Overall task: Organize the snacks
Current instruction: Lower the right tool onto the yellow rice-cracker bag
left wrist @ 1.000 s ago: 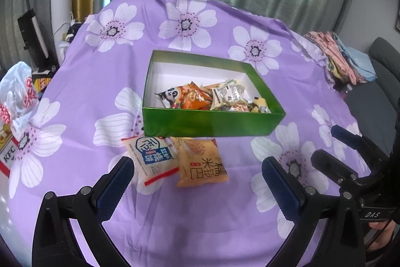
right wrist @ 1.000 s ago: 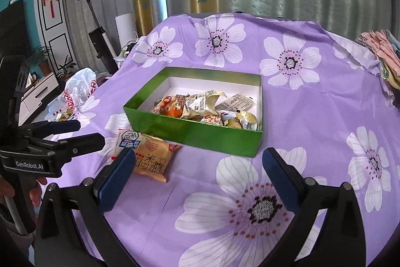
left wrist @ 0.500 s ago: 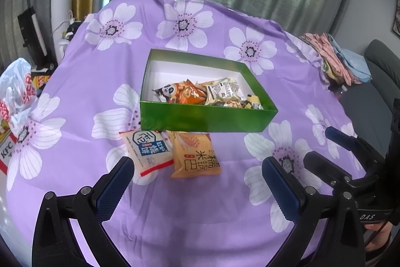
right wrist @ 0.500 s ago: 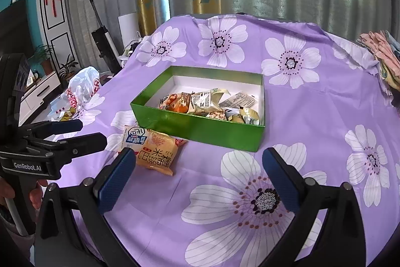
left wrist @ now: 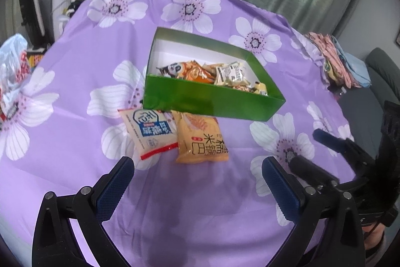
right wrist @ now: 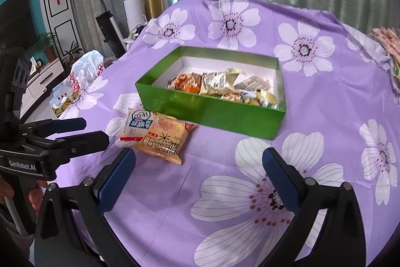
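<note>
So both tongs, left (left wrist: 197,182) and right (right wrist: 198,174), hang wide open and empty above the surface (left wrist: 200,217), probably lining up on the orange packet (left wrist: 201,142) and white packet (left wrist: 150,133) just outside the green box (left wrist: 212,104).

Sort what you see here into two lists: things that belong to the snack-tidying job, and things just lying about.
Part of the job:
green box, already holding several snack packets
white-and-blue snack packet, outside the box
orange snack packet, outside the box
left claw, open
right claw, open

Just lying about:
plastic bag
pile of folded cloths
upright vacuum cleaner
</note>
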Motion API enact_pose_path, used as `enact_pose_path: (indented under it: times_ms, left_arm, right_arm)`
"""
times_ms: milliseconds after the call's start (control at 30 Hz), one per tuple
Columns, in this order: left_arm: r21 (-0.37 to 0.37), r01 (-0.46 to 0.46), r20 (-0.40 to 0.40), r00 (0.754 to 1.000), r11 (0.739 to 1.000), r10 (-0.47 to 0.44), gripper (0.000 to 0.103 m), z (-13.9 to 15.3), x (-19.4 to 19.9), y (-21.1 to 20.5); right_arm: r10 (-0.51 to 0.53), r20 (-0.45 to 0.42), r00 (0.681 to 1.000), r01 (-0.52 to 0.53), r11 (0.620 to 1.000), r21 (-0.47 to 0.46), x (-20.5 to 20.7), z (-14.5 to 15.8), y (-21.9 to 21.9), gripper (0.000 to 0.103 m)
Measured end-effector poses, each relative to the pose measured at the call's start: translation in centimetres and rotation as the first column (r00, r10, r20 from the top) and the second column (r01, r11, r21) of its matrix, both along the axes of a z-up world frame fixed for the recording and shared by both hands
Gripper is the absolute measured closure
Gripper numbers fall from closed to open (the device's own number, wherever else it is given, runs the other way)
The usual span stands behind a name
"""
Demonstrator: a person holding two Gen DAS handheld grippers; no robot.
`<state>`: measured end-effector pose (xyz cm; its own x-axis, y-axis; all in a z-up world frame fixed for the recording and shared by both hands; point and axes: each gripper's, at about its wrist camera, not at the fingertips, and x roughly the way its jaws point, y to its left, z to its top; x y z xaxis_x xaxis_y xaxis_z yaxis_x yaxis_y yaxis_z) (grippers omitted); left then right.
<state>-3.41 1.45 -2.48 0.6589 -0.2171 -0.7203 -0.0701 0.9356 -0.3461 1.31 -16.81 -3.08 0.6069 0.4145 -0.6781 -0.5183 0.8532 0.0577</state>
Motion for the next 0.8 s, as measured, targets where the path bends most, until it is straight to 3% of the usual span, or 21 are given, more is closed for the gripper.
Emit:
enact_pose_path:
  times_ms: [233, 633, 800]
  left_arm:
    - [-0.084, 0.023, -0.032, 0.999, 0.996, -0.026, 0.002, -2.1, 0.2, 0.2]
    - [-0.109, 0.057, -0.033, 0.998, 0.992, -0.061, 0.002, -4.0, 3.3, -0.2]
    - [-0.095, 0.091, -0.038, 0.995, 0.991, -0.095, 0.018, -4.5, 5.4, -0.6]
  right_arm:
    - [0.070, -0.076, 0.995, -0.070, 0.998, -0.003, 0.8, -2.7, 1.4, 0.001]
    - [0.148, -0.211, 0.966, -0.136, 0.988, 0.070, 3.0, -7.1, 3.4, 0.005]
    - [0.169, -0.225, 0.960, -0.153, 0.985, 0.085, 4.5, -7.9, 5.0, 0.012]
